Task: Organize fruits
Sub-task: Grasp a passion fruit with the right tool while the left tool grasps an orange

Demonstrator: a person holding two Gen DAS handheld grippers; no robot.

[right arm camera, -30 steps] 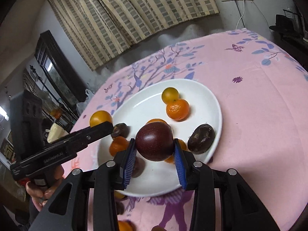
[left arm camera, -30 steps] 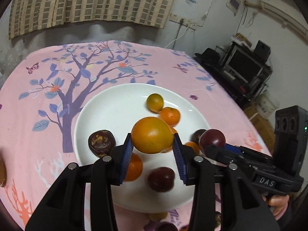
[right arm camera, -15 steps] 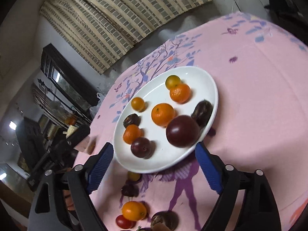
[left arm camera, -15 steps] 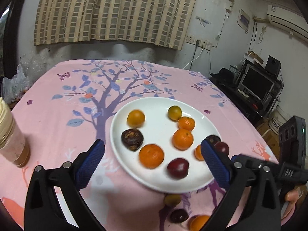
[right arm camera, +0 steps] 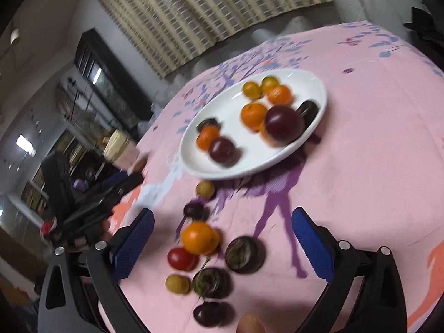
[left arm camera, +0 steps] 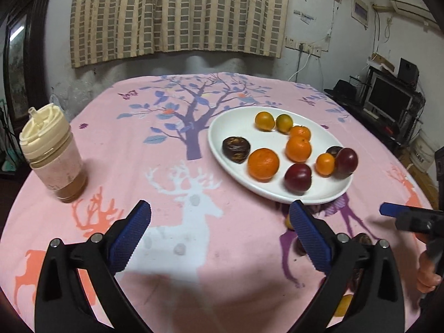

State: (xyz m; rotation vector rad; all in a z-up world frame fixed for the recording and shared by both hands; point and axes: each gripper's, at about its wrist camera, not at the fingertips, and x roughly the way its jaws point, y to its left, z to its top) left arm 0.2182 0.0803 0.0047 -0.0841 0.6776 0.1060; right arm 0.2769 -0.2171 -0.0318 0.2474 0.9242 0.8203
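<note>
- Both tools are empty right now. The left hand-held gripper (left arm camera: 219, 234) hangs over bare pink cloth with its jaws spread wide and nothing between them.
- The right hand-held gripper (right arm camera: 222, 240) is just as wide open, hovering above the loose fruit at the near edge of the surface (right arm camera: 374, 166), holding nothing.
- The white plate (left arm camera: 222, 127) sits toward the right side of the cloth in the left view, and it's where the sorted fruit ends up.
- Step in hand looks like going for the next loose piece. Probably the orange (right arm camera: 199, 237), since it lies almost dead centre between the right jaws.
- To do it well: the person should come straight down, square the pads on the widest part of the orange, and close gently so it doesn't squirt out. A red tomato-like fruit (right arm camera: 179, 258) touches it on the near-left, so the left pad needs to slip between them without bumping it away.
- Count on the plate, from the left view: six orange/yellow citrus, two smooth dark red fruits, two wrinkled dark ones. Ten total.
- Count off the plate, from the right view (blurry, so roughly): one orange, one red fruit, two small yellowish ones, about four dark purple ones. Around eight left to move.
- One lidded jar (left arm camera: 51, 149) stands well apart on the left, out of the way.
</note>
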